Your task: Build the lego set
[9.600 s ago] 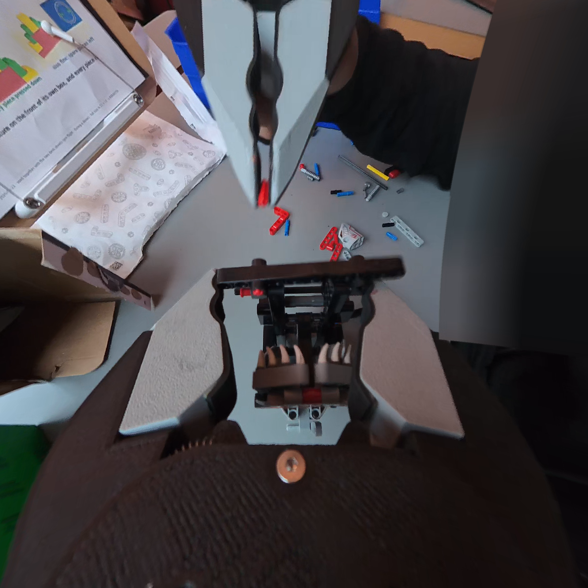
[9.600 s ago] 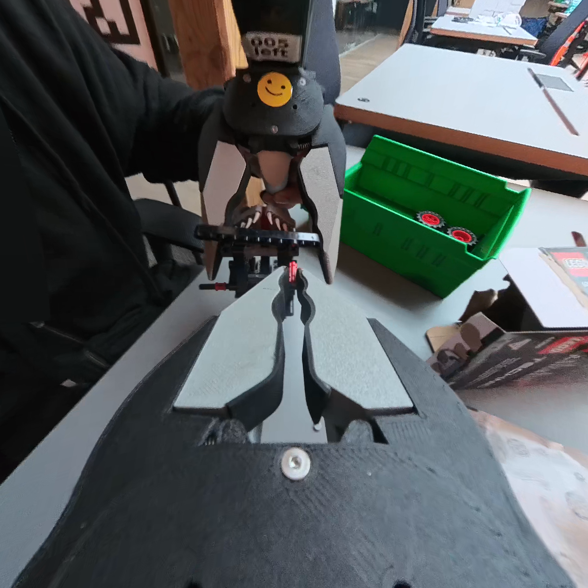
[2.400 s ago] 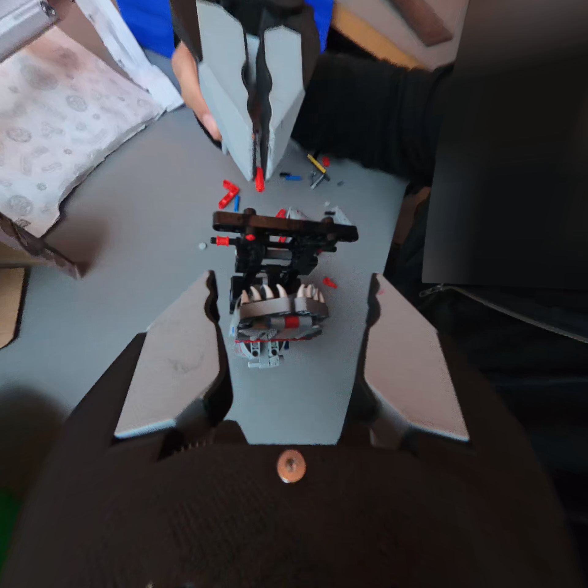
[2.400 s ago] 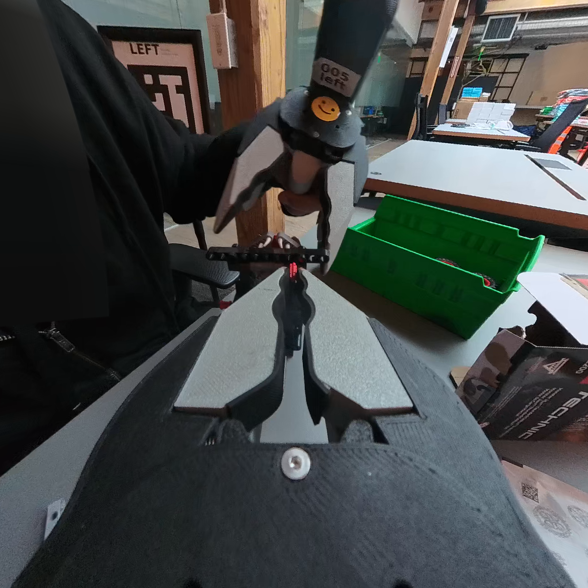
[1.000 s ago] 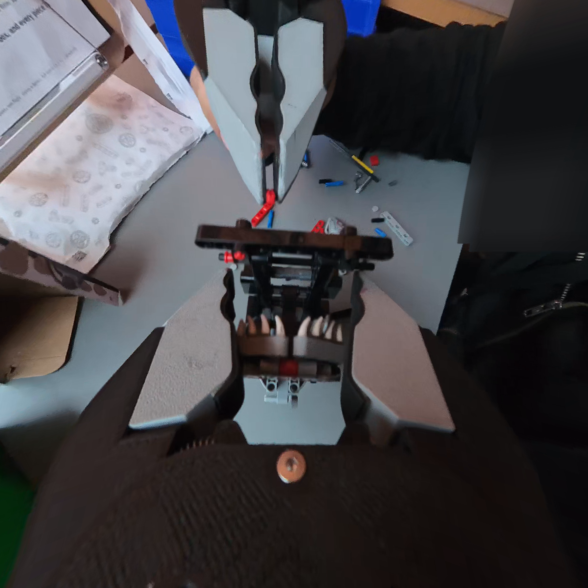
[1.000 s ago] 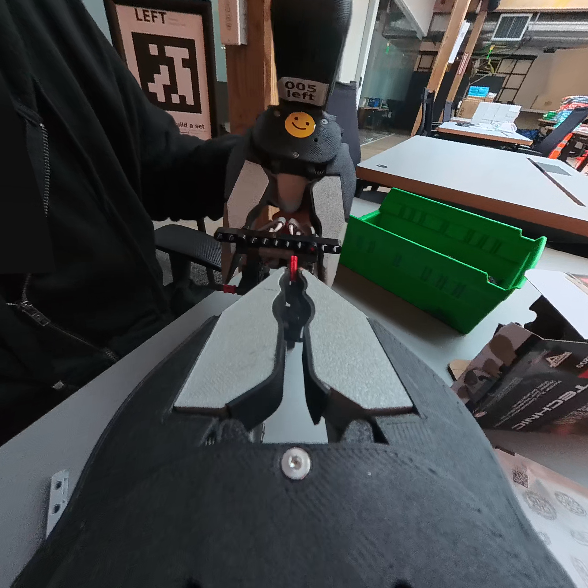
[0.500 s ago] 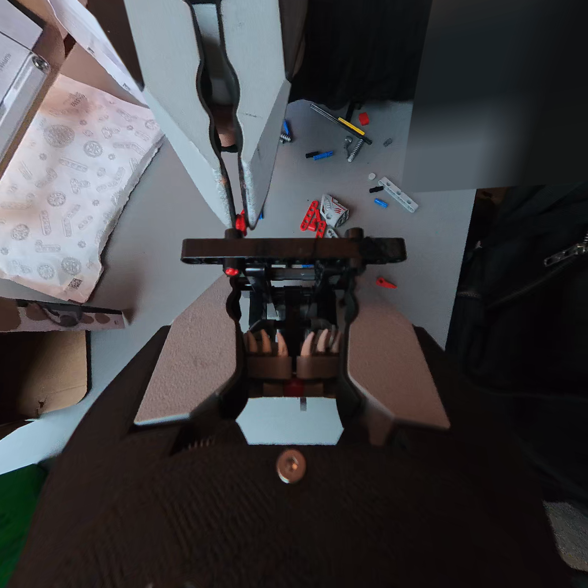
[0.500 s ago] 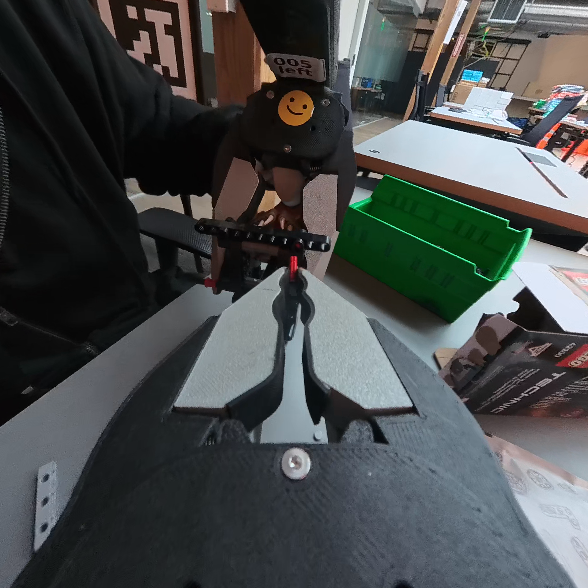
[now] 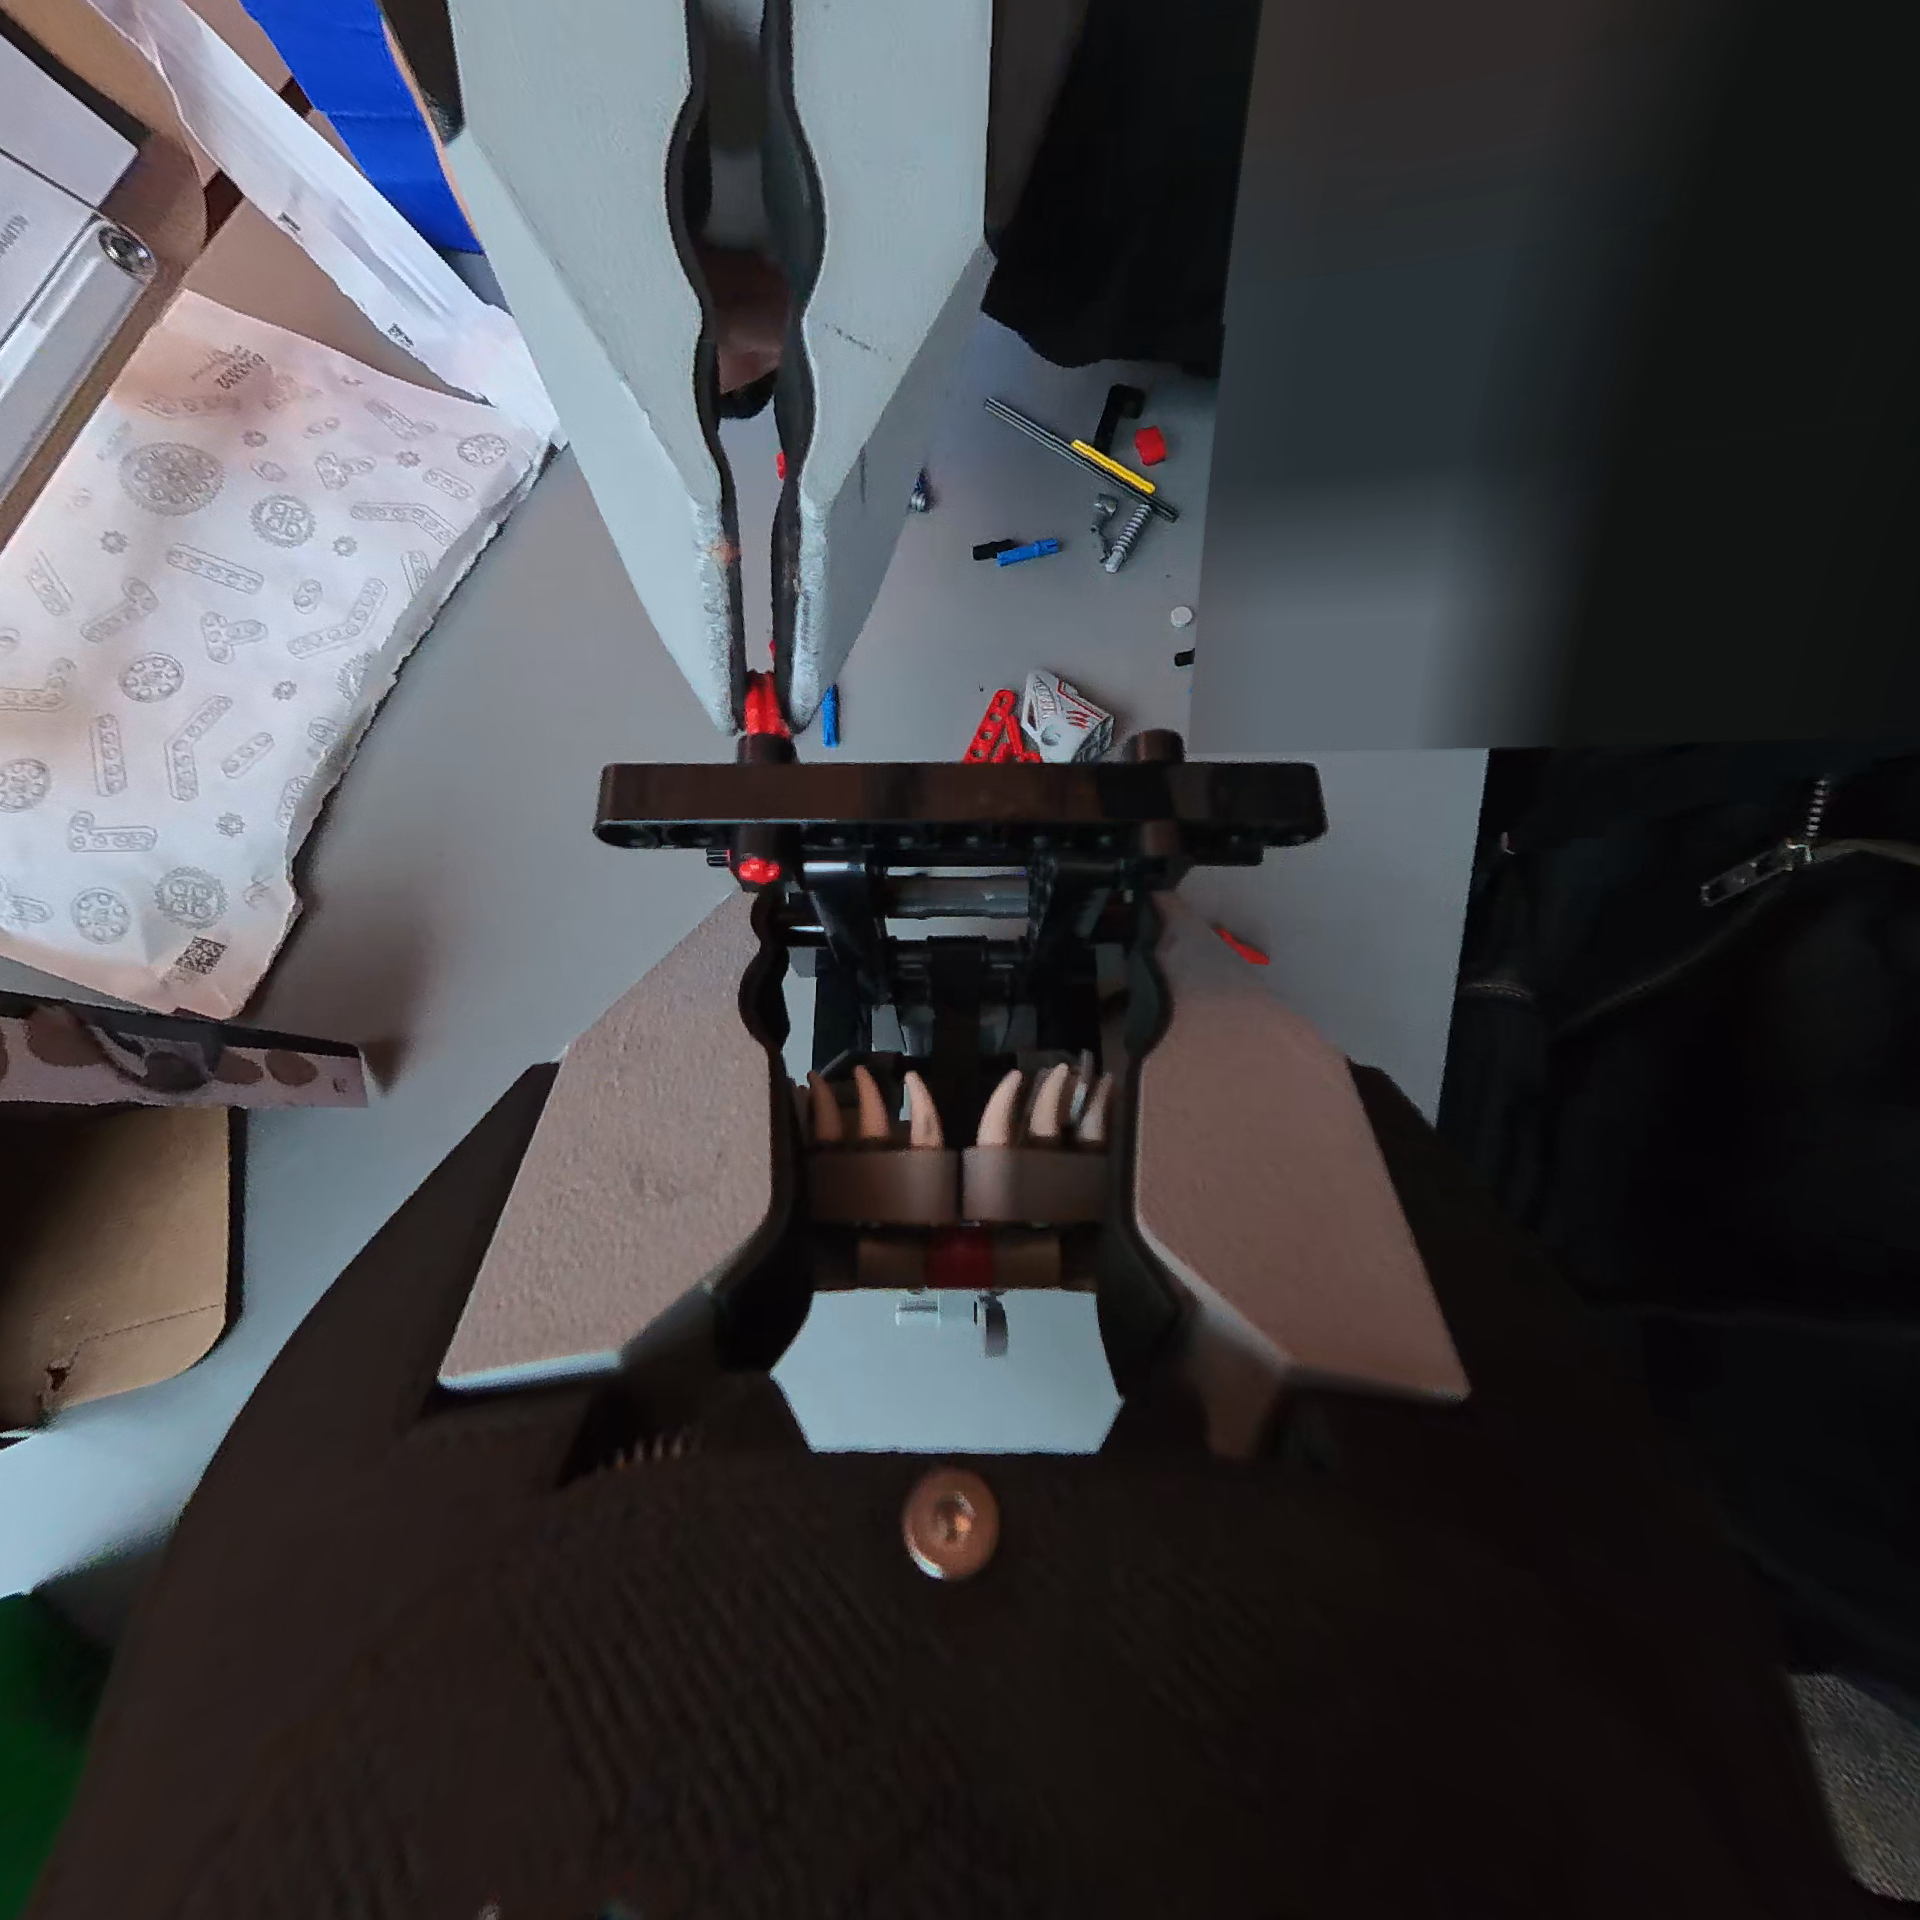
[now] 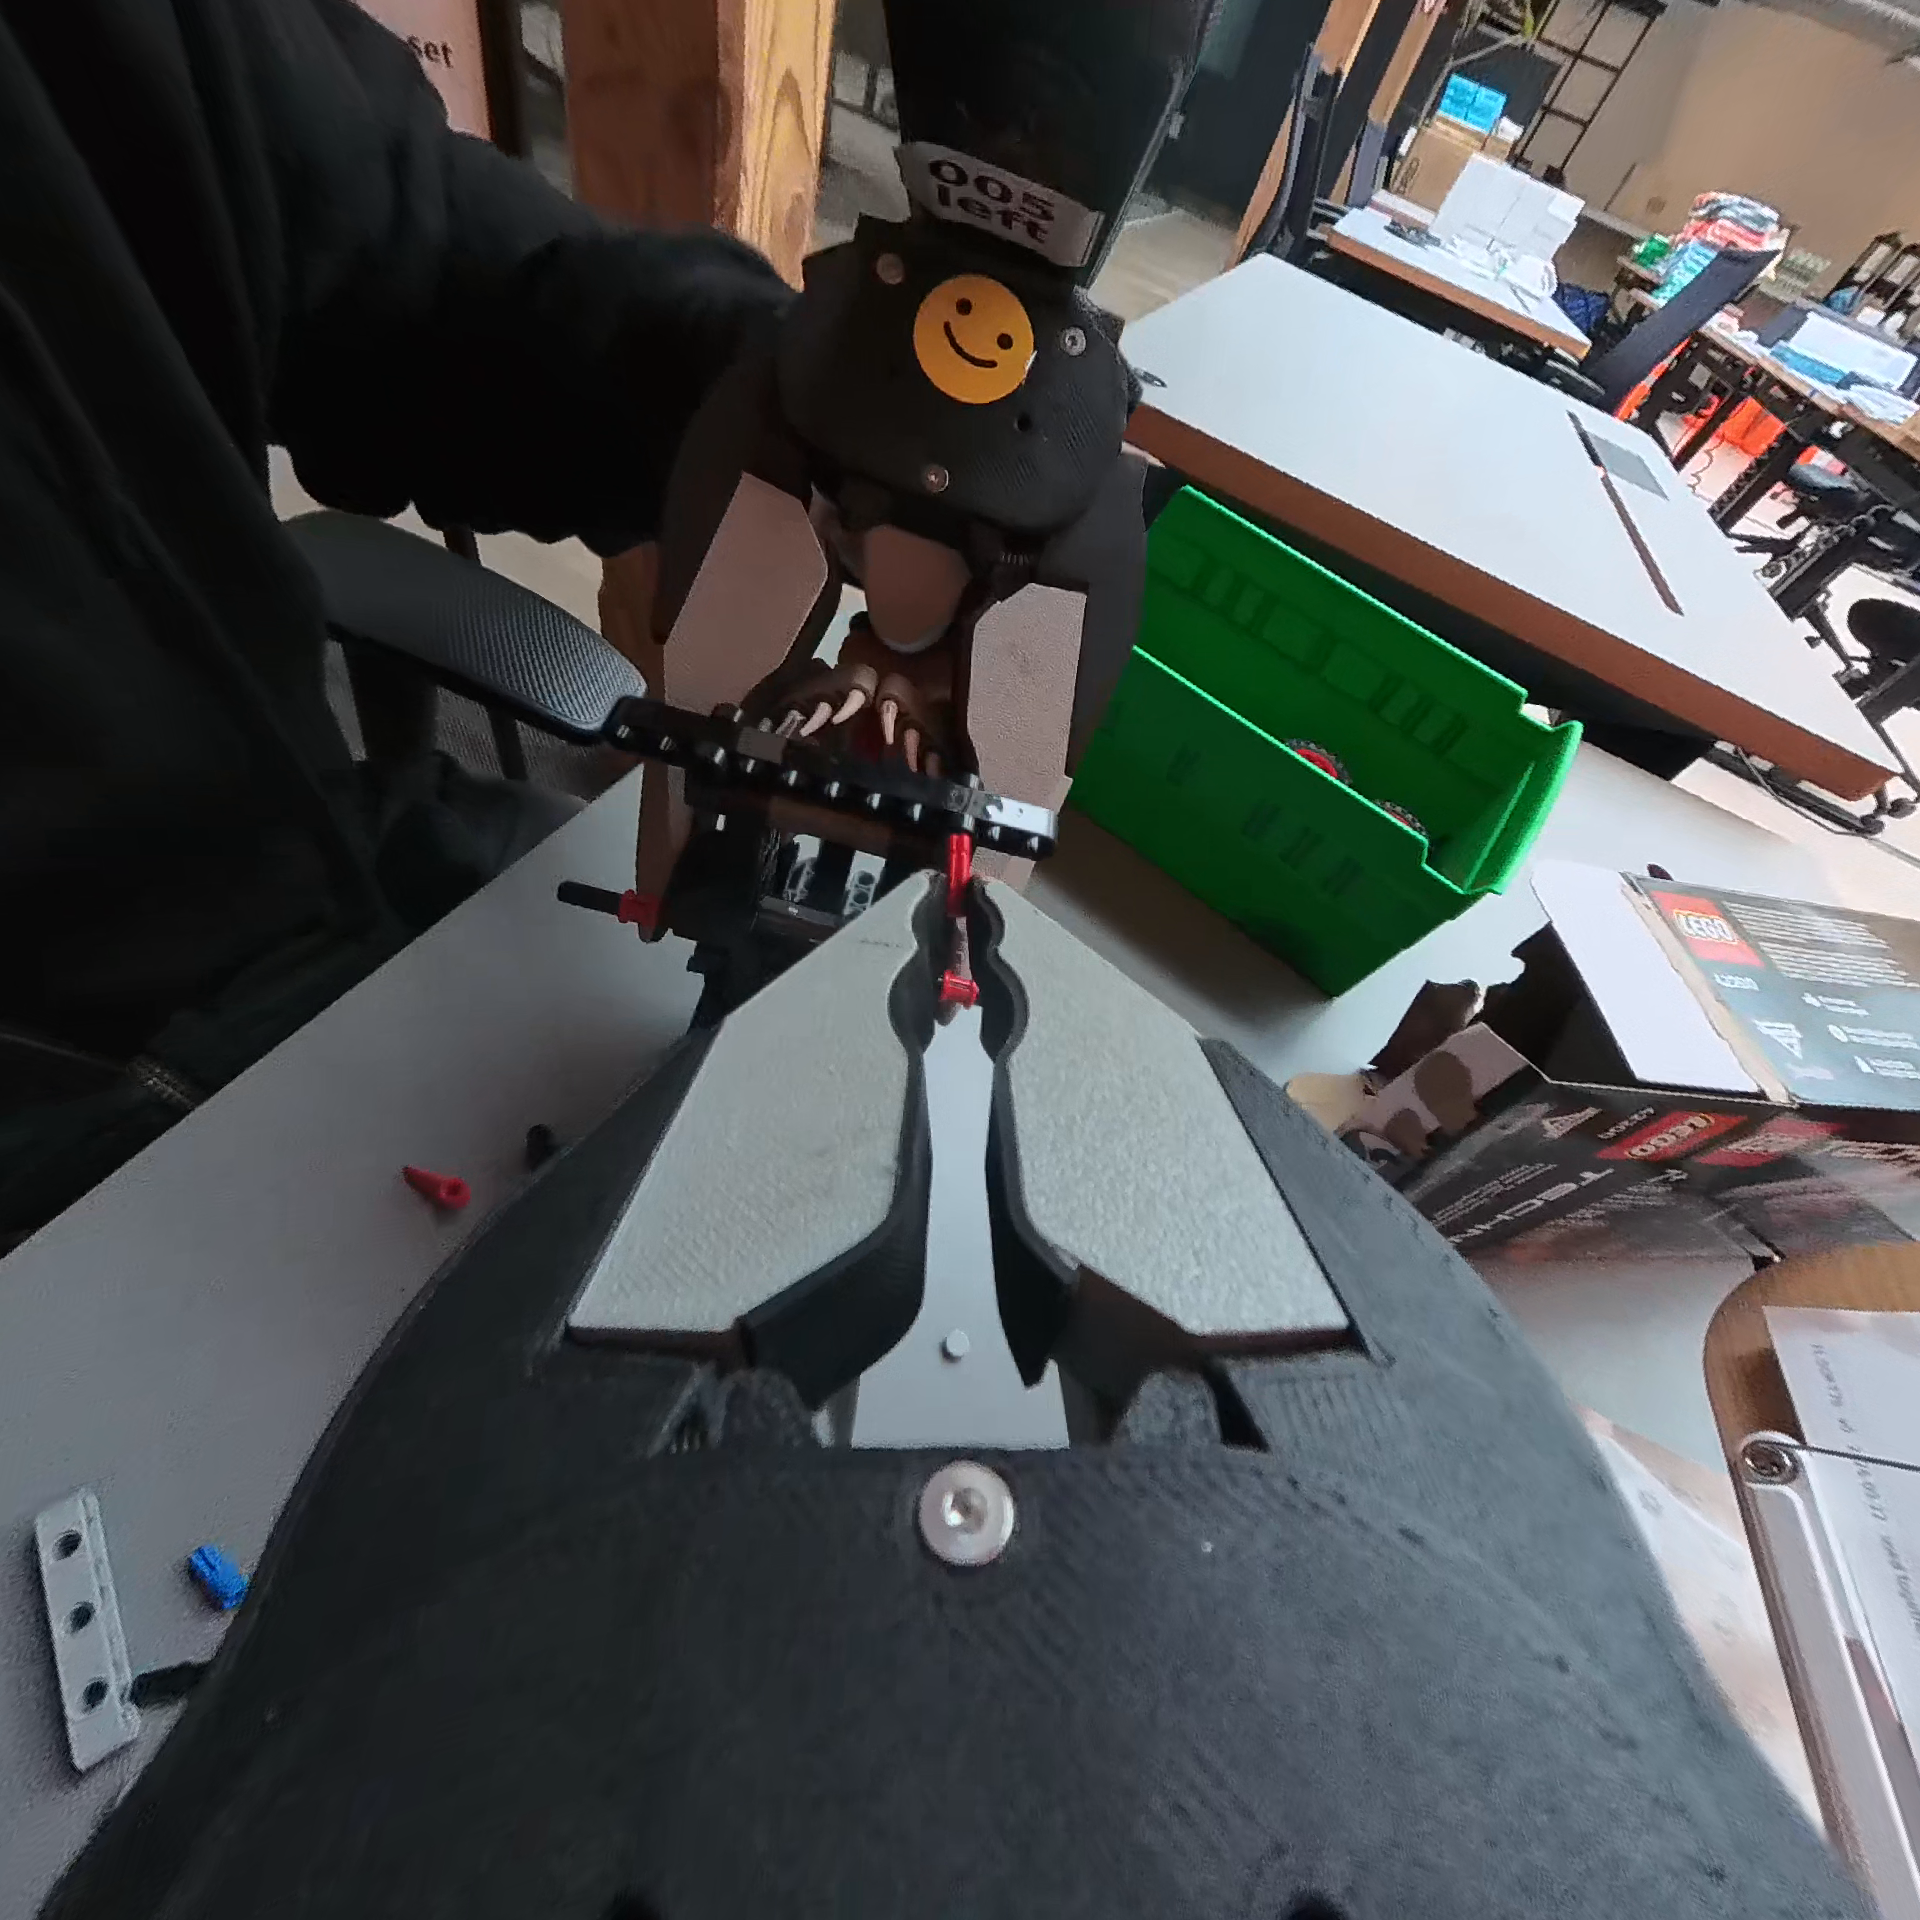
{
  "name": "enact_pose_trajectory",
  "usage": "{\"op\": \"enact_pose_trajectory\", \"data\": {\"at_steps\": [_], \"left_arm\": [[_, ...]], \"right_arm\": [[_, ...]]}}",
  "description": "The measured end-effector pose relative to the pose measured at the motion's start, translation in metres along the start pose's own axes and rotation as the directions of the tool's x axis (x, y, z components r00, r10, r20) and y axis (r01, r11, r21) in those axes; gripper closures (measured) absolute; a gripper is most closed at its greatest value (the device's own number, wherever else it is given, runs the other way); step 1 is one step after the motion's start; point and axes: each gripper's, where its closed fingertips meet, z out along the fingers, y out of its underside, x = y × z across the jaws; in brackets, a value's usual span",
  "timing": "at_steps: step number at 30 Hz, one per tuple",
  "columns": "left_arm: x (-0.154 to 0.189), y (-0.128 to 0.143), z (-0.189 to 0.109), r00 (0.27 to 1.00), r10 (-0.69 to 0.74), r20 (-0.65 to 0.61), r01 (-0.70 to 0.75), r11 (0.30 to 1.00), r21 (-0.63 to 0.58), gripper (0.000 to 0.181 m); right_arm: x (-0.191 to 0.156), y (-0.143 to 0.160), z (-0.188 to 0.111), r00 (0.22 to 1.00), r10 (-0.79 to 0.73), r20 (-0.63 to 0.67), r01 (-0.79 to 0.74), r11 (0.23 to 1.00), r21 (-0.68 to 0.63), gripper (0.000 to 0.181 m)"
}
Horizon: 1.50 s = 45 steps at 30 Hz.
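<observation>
Left wrist view: the left gripper (image 9: 951, 997) is seen with its jaws clamped on the black lego assembly (image 9: 956, 1039), which is held above the grey worktop (image 9: 499, 727), its row of tan teeth (image 9: 956, 1107) pointing toward 12 o'clock and its long black beam (image 9: 961, 805) set crosswise beyond the fingertips. At 12 o'clock the right gripper (image 9: 766, 707) is brought in, jaws pinched together on a small red pin (image 9: 762, 712), whose end is touching the beam near its 9 o'clock end. Loose lego parts (image 9: 1039, 717) are scattered over the worktop toward 1 o'clock, and a printed paper bag (image 9: 208, 644) is spread at 10 o'clock. From the right wrist view the red pin (image 10: 956, 914) is gripped between the nearly closed fingertips and met by the underside of the beam (image 10: 831, 774), at its 3 o'clock end. A green bin (image 10: 1320, 790) is placed at 2 o'clock, a set box (image 10: 1662, 1091) at 3 o'clock, a grey plate (image 10: 78, 1631) at 8 o'clock.
</observation>
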Motion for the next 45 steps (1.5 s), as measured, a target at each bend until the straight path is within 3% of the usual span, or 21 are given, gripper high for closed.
{"op": "enact_pose_trajectory", "data": {"at_steps": [5, 13, 26, 32, 39, 45], "left_arm": [[0.000, 0.000, 0.000, 1.000, 0.000, 0.000, 0.000, 1.000, -0.008, 0.117], [-0.002, 0.000, 0.002, 1.000, -0.001, -0.008, 0.000, 0.999, -0.048, 0.117], [-0.005, -0.002, 0.004, 1.000, -0.012, -0.022, 0.011, 0.999, -0.046, 0.117], [-0.006, -0.002, 0.004, 0.999, -0.027, -0.046, 0.024, 0.998, -0.050, 0.117], [-0.010, -0.003, 0.005, 0.997, -0.062, -0.048, 0.060, 0.997, -0.049, 0.117], [-0.006, -0.007, 0.009, 0.997, -0.053, -0.049, 0.050, 0.998, -0.046, 0.117]], "right_arm": [[0.001, 0.001, 0.000, 1.000, 0.015, 0.006, -0.015, 0.999, -0.040, 0.181], [0.002, 0.004, -0.003, 0.997, 0.071, 0.028, -0.063, 0.975, -0.211, 0.181], [0.004, 0.006, -0.007, 0.995, 0.094, 0.013, -0.089, 0.969, -0.231, 0.181], [0.008, 0.008, -0.008, 0.994, -0.092, -0.066, 0.068, 0.951, -0.300, 0.181], [0.016, 0.018, -0.007, 0.947, -0.270, -0.172, 0.166, 0.873, -0.458, 0.181], [0.014, 0.016, -0.006, 0.965, -0.210, -0.156, 0.129, 0.900, -0.416, 0.181]]}}
